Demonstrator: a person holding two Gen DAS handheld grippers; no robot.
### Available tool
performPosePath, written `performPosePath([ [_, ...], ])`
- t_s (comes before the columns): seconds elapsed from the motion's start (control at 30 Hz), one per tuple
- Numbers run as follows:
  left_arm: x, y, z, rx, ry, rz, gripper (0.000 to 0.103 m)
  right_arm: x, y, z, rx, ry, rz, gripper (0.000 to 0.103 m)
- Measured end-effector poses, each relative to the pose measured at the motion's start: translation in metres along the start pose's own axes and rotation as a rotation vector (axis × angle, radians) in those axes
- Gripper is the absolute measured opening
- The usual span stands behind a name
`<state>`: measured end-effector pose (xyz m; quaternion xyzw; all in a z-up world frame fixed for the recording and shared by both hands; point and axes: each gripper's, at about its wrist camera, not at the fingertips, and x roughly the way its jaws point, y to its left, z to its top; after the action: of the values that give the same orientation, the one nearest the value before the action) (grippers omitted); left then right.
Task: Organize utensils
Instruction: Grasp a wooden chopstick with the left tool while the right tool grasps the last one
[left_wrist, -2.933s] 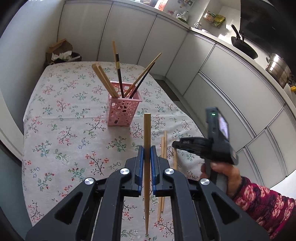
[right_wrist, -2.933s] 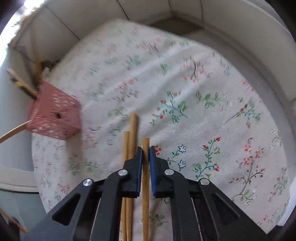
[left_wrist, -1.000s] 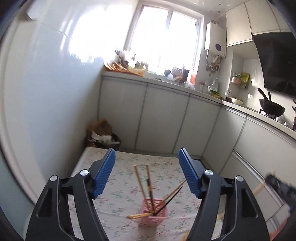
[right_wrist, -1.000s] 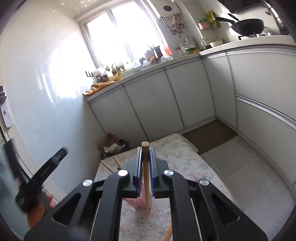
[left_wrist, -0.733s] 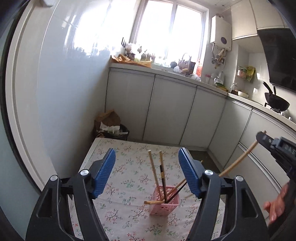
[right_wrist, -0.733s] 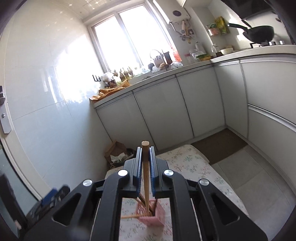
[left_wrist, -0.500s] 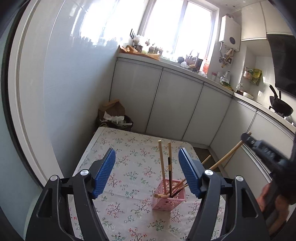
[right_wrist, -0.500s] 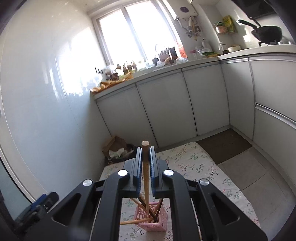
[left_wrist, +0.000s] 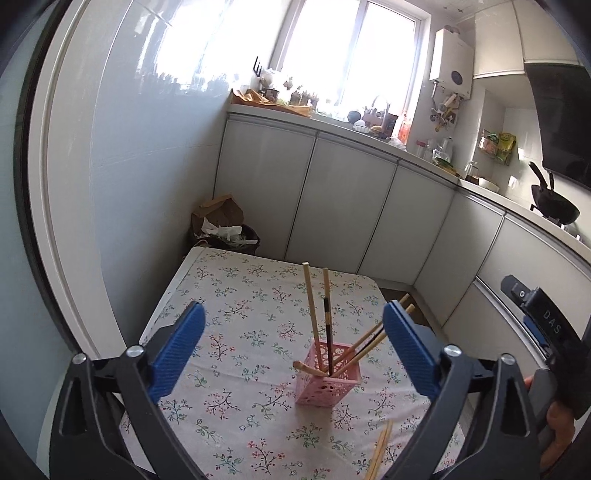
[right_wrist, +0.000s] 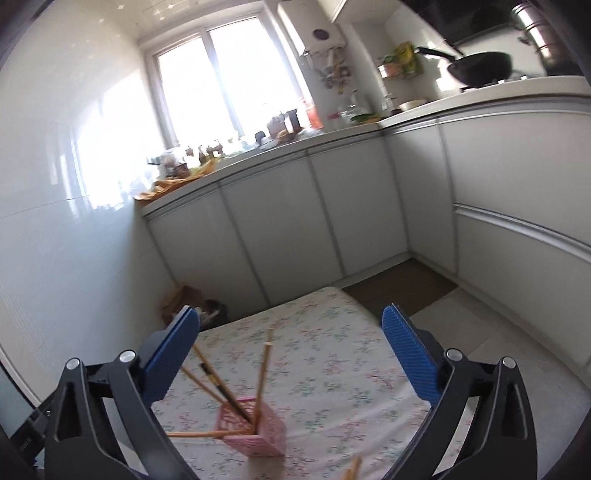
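Note:
A pink basket (left_wrist: 327, 373) stands on the flowered tablecloth (left_wrist: 236, 295) and holds several chopsticks (left_wrist: 314, 306), leaning in different directions. My left gripper (left_wrist: 293, 308) hovers above and short of it, its jaws opening wide with nothing between them. In the right wrist view the basket (right_wrist: 255, 432) sits low, left of centre. My right gripper (right_wrist: 291, 311) is above it, jaws also opening and empty. A light chopstick (right_wrist: 264, 369) stands in the basket just below the gap. Loose chopsticks (left_wrist: 382, 450) lie on the cloth in front of the basket.
The right tool's black housing (left_wrist: 543, 325), held by a hand (left_wrist: 557, 424), fills the right edge of the left wrist view. A bin with cardboard (left_wrist: 225, 229) sits behind the table. White cabinets (left_wrist: 332, 206) run along the back and right. A wok (left_wrist: 554, 206) rests on the counter.
The right jaws have let go of the chopstick they held upright and spread wide. The left jaws have spread wider too. Both views have sunk toward the basket.

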<state>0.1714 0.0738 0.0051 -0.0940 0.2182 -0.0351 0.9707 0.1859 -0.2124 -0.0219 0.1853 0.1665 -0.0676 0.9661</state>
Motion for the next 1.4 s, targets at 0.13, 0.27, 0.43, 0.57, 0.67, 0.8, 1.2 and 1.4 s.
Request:
performPosePath([
  [0.13, -0.002, -0.014, -0.011, 0.036, 0.029, -0.014, 0.096, -0.007, -0.013, -0.010, -0.080, 0.060, -0.072, 0.097],
  [0.27, 0.000, -0.030, -0.025, 0.079, 0.067, -0.028, 0.096, -0.020, -0.029, -0.026, -0.131, 0.091, -0.108, 0.097],
  [0.43, 0.013, -0.051, -0.045, 0.153, 0.165, -0.054, 0.096, -0.042, -0.049, -0.056, -0.198, 0.147, -0.144, 0.097],
  [0.57, 0.036, -0.077, -0.068, 0.239, 0.303, -0.090, 0.096, -0.053, -0.068, -0.085, -0.227, 0.191, -0.169, 0.097],
  [0.67, 0.058, -0.092, -0.085, 0.283, 0.413, -0.117, 0.096, -0.055, -0.079, -0.104, -0.250, 0.224, -0.193, 0.097],
  [0.8, 0.100, -0.121, -0.121, 0.397, 0.666, -0.105, 0.096, -0.050, -0.096, -0.119, -0.225, 0.265, -0.214, 0.097],
  [1.2, 0.209, -0.167, -0.174, 0.521, 0.958, 0.057, 0.095, -0.026, -0.121, -0.124, -0.172, 0.330, -0.245, 0.097],
  [1.4, 0.233, -0.161, -0.193, 0.552, 0.986, 0.117, 0.067, -0.021, -0.135, -0.122, -0.075, 0.395, -0.201, 0.097],
])
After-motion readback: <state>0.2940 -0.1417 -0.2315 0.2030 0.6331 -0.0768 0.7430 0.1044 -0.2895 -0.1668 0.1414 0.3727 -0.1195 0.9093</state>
